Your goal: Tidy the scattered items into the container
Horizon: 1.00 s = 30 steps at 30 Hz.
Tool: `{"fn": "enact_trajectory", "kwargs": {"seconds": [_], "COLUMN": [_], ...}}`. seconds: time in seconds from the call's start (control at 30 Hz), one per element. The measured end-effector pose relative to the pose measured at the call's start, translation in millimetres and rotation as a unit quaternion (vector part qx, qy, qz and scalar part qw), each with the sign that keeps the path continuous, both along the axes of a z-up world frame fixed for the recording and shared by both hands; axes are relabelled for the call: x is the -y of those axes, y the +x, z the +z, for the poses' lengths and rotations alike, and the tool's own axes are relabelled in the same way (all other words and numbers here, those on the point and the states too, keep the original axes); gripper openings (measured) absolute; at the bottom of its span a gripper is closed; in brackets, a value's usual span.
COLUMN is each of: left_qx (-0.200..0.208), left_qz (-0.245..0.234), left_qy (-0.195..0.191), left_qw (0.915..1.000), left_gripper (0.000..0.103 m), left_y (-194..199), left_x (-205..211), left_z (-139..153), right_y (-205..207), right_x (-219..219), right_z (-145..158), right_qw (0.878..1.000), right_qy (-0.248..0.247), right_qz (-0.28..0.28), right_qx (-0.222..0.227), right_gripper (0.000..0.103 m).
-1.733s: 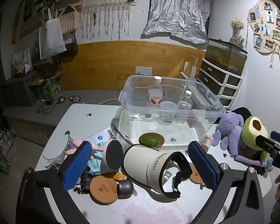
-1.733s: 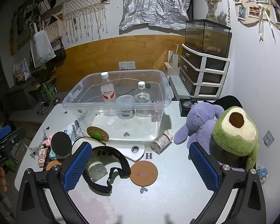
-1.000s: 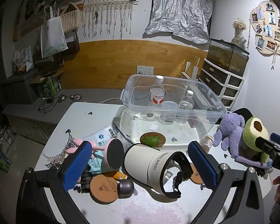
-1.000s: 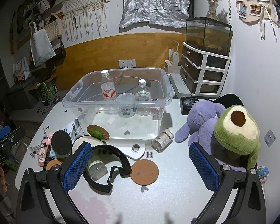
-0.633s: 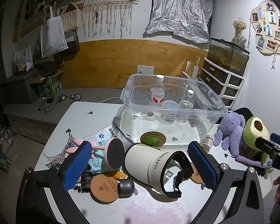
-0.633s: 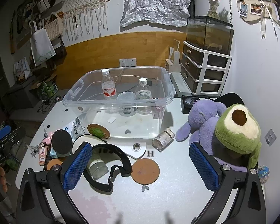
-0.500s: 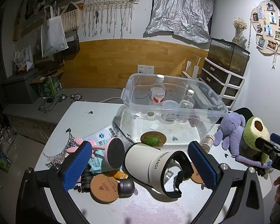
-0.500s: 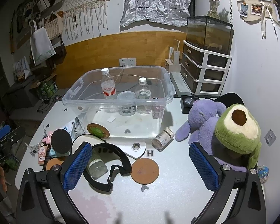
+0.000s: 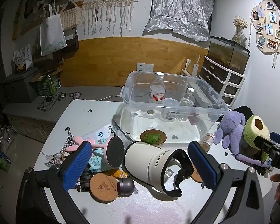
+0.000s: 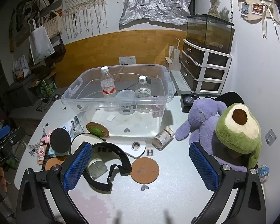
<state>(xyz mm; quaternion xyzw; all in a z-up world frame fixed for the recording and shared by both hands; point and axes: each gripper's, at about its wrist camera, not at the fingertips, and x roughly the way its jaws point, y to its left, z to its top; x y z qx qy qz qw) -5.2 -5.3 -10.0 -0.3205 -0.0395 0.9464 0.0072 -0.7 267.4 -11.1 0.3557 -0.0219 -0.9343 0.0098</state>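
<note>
Clear plastic marks the storage bin (image 9: 211, 110) at the centre of both views, standing on a white table (image 10: 177, 186) with two water bottles and a small lidded tub upright inside it. In the left wrist view, the left gripper (image 9: 140, 163) hangs over the clutter in the lower half of the frame, its blue-padded jaws wide apart and holding nothing; between them lies a white tumbler (image 9: 147, 161) on its side, its black carry strap curling at the open mouth. Lower left of it sit a cork coaster (image 9: 102, 186), a pink-handled mirror (image 9: 113, 154) and a pet-food packet (image 9: 104, 132). A green-printed coaster (image 9: 153, 137) leans against the bin's near wall. In the right wrist view, the right gripper (image 10: 140, 165) hovers above the table, jaws likewise spread and empty, with a second cork coaster (image 10: 144, 169) between them. A small pill bottle (image 10: 163, 137) lies tipped just beside the bin, and a purple plush toy (image 10: 203, 119) and an avocado plush (image 10: 237, 128) crowd the right of the frame.
</note>
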Motion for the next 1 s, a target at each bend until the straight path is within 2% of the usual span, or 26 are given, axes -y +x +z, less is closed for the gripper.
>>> {"fn": "enact_trajectory", "kwargs": {"seconds": [0.27, 0.57, 1.0], "left_qx": [0.013, 0.044, 0.105], "left_qz": [-0.013, -0.006, 0.008], "left_qy": [0.008, 0.001, -0.001], "left_qw": [0.9998, 0.999, 0.9944], "left_gripper": [0.103, 0.103, 0.103], "left_y": [-2.2, -4.1, 1.6], "left_x": [-0.5, 0.9, 13.1], "left_z": [-6.3, -26.8, -74.1], "right_y": [-3.3, -8.6, -7.7], "right_x": [-0.6, 4.1, 15.7], "right_z": [-7.2, -30.0, -104.4], "right_qw": [1.0, 0.998, 0.985], "right_qy": [-0.01, -0.022, -0.039], "right_qz": [0.004, 0.016, 0.051], "right_qx": [0.015, 0.057, 0.162], "right_gripper": [0.103, 0.103, 0.103]}}
